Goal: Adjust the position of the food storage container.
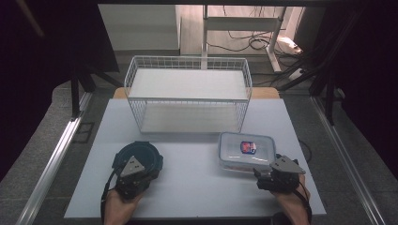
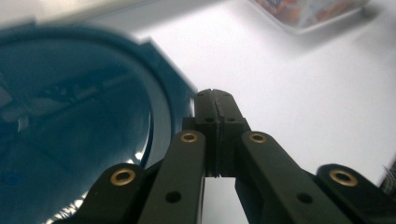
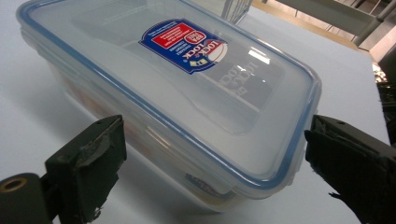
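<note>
- The table (image 1: 197,187) is a white board with grey floor on both sides; a metal rail runs along each side of it in the high view.
- The left hand (image 1: 117,206) comes in at the bottom left and holds the left gripper (image 1: 136,174), whose grey three-cornered plate faces up; the gripper lies over the near edge of a round dark blue container (image 1: 141,152).
- In the left gripper view the left gripper (image 2: 215,100) has its two black jaws pressed together with nothing between them; the round dark blue container (image 2: 70,135) lies just beside them on the left, its glossy top blurred, so whether the jaws touch its rim is hard to say.
- A white wire basket (image 1: 187,93) stands at the far middle of the table, well apart from both grippers; its floor looks bare.
- A clear rectangular box (image 1: 246,150) with a blue-edged lid and a red and blue label sits on the table right of centre, in front of the basket's right corner.
- The right hand (image 1: 291,204) holds the right gripper (image 1: 272,171) at the near right corner of that box.
- In the right gripper view the right gripper (image 3: 215,154) has its jaws wide apart; one stands on each side of the clear rectangular box (image 3: 177,93), near its corner, and neither seems to touch it.
</note>
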### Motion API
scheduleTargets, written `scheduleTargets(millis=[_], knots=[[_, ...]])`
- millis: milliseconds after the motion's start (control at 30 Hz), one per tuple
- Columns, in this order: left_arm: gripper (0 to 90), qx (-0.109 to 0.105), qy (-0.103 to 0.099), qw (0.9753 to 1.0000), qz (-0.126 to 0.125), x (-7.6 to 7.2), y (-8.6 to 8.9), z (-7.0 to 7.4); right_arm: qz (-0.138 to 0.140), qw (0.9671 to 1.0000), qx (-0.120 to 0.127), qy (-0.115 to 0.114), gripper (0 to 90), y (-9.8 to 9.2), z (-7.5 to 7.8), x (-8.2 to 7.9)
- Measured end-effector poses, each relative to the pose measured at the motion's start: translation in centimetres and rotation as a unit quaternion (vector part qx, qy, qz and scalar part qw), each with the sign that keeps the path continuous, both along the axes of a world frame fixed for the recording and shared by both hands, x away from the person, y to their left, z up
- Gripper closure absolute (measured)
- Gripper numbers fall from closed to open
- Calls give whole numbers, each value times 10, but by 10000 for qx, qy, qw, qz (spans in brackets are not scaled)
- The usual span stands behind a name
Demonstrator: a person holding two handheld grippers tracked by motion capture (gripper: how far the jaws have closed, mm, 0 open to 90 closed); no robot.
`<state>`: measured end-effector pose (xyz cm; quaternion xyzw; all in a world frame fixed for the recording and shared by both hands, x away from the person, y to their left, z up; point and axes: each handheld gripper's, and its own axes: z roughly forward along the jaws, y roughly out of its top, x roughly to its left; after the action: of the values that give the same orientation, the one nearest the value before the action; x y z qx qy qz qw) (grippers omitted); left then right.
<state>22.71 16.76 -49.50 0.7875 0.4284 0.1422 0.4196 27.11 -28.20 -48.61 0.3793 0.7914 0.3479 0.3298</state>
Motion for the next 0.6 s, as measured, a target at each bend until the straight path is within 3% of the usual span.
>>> scheduleTargets(millis=[100, 133, 267, 333, 500, 600], knots=[[900, 35, -18, 10000, -5, 8, -7, 3, -24, 10000, -7, -59, 62, 0, 1, -1], [900, 190, 18, 9998, 76, 17, -14, 5, -53, 9999, 0, -122, 66, 0, 2, -2], [900, 351, 126, 9991, 206, 27, -22, 4, -93, 9999, 25, -116, 67, -2, 2, -1], [900, 596, 100, 9979, 234, 28, -28, 4, -100, 9999, 7, -89, 67, -2, 2, -1], [900, 527, 119, 9983, 196, 30, -25, 2, -103, 9999, 11, -78, 67, -3, 2, -2], [900, 597, 117, 9978, 262, 30, -21, 2, -119, 9999, 35, -79, 67, -4, 3, -2]])
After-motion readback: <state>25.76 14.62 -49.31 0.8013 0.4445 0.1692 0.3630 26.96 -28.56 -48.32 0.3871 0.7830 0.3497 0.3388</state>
